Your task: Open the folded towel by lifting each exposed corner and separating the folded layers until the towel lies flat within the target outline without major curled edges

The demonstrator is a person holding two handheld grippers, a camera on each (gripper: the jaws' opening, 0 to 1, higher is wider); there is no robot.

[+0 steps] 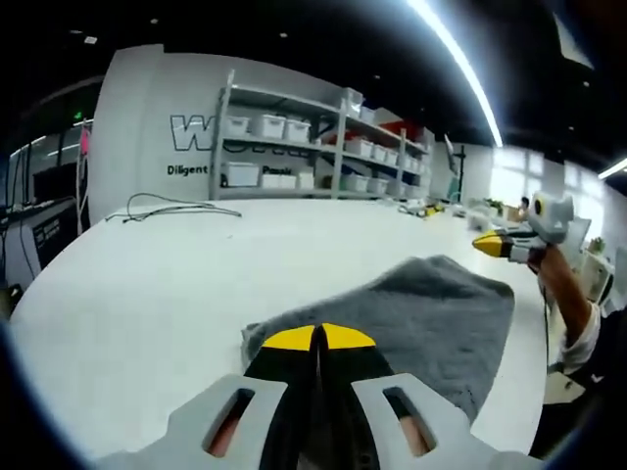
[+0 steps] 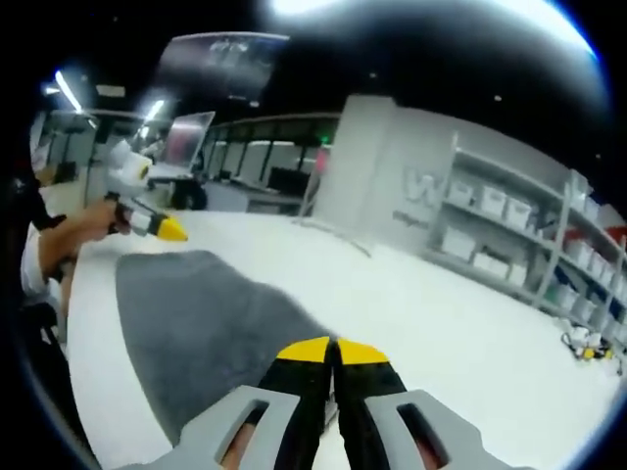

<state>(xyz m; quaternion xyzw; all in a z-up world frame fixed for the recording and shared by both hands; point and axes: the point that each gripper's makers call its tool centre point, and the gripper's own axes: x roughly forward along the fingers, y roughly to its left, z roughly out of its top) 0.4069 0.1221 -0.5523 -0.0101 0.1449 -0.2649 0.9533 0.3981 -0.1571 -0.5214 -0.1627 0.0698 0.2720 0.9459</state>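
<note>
White bins (image 1: 269, 125) are seen ranged along the shelves of a metal rack (image 1: 313, 142) against the far wall; their contents cannot be made out. The same rack is seen at the right of the right gripper view, with bins on its shelves there too.

A grey towel (image 1: 421, 313) is laid on the white surface (image 1: 147, 284), spread out, with its near edge just beyond the left gripper (image 1: 318, 338). In the right gripper view the towel is seen running from the right gripper (image 2: 333, 350) away toward the far left.

A loose cable (image 1: 167, 208) lying far off on the surface, and lettering on the wall behind the rack, are recorded in the left gripper view. Glass-walled rooms and a hanging screen (image 2: 223, 61) are recorded in the right gripper view.

The left gripper's jaws are seen pressed together at their yellow tips, low over the towel's near edge; whether cloth is pinched between them cannot be told. The right gripper's jaws are likewise drawn together, with nothing visibly between them. In each view the other gripper is noted held up off the surface at the towel's far side, in a hand (image 2: 93, 223) with a white cuff showing at the wrist.
</note>
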